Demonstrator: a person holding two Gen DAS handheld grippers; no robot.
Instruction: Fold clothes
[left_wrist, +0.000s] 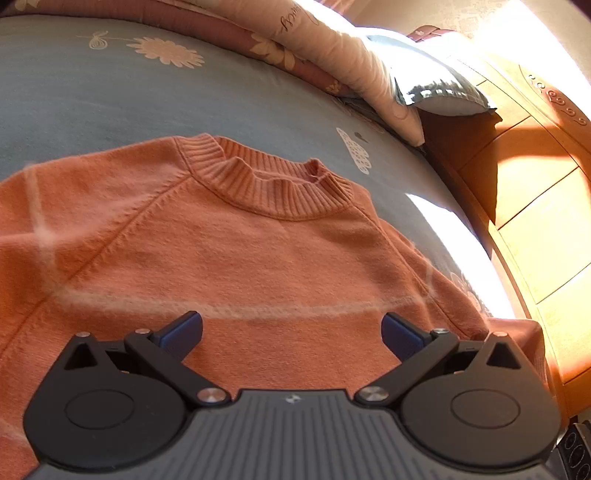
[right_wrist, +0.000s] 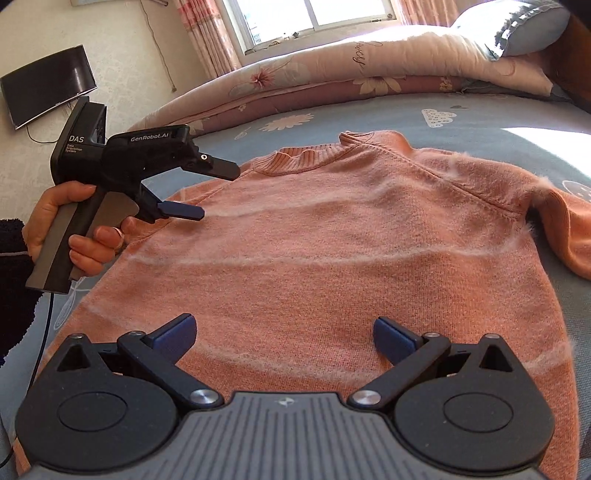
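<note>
An orange knit sweater (left_wrist: 266, 254) with thin pale stripes lies flat on the bed, front up, ribbed collar (left_wrist: 273, 184) at the far end. My left gripper (left_wrist: 291, 332) hovers open over its chest, nothing between the blue pads. In the right wrist view the same sweater (right_wrist: 332, 258) fills the middle, one sleeve (right_wrist: 569, 229) trailing off to the right. My right gripper (right_wrist: 284, 336) is open above the lower body of the sweater. The left gripper (right_wrist: 218, 190) shows at the sweater's left shoulder, held by a hand (right_wrist: 74, 236), fingers apart.
The sweater rests on a grey-blue floral bedsheet (left_wrist: 110, 96). A rolled pink quilt (right_wrist: 332, 70) and a pillow (left_wrist: 439, 85) lie along the far side. A wooden headboard (left_wrist: 535, 192) stands on the right. A wall television (right_wrist: 48, 85) and a window (right_wrist: 314, 18) lie beyond.
</note>
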